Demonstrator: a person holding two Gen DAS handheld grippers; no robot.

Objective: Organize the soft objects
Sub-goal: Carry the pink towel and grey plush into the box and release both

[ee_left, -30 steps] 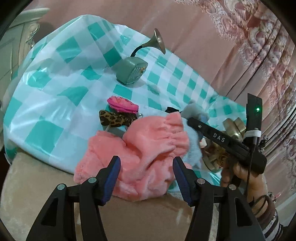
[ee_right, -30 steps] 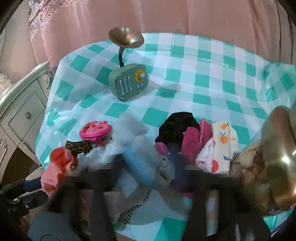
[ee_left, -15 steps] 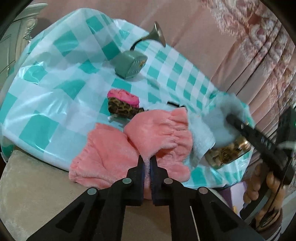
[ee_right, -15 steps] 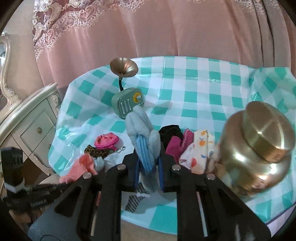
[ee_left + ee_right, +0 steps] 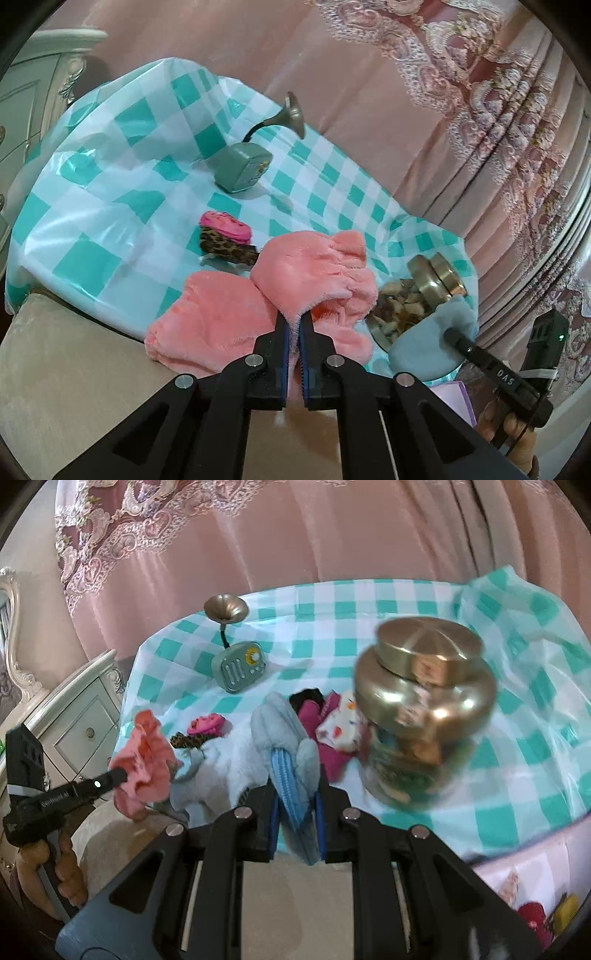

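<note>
My left gripper [image 5: 292, 318] is shut on the near edge of a fluffy pink cloth [image 5: 310, 269], which lies bunched at the front of the checked table. In the right wrist view that pink cloth [image 5: 142, 760] hangs lifted at the left gripper's tip. My right gripper [image 5: 295, 786] is shut on a pale blue plush cloth [image 5: 284, 738] with a ribbed blue fold. The left wrist view shows the blue cloth [image 5: 428, 343] raised off the table at lower right. A pink scrunchie [image 5: 225, 225] and a leopard-print band [image 5: 227, 249] lie behind the pink cloth.
A brass-lidded glass jar [image 5: 424, 709] stands close at the right. Magenta, black and orange-print cloths [image 5: 334, 727] lie beside it. A green radio with a horn [image 5: 243, 171] sits further back. A cream dresser [image 5: 74, 723] stands left; pink curtains [image 5: 406, 92] hang behind.
My left gripper closed on the pink cloth's edge and raised it slightly. My right gripper carried the blue cloth to the right and up, away from the pile.
</note>
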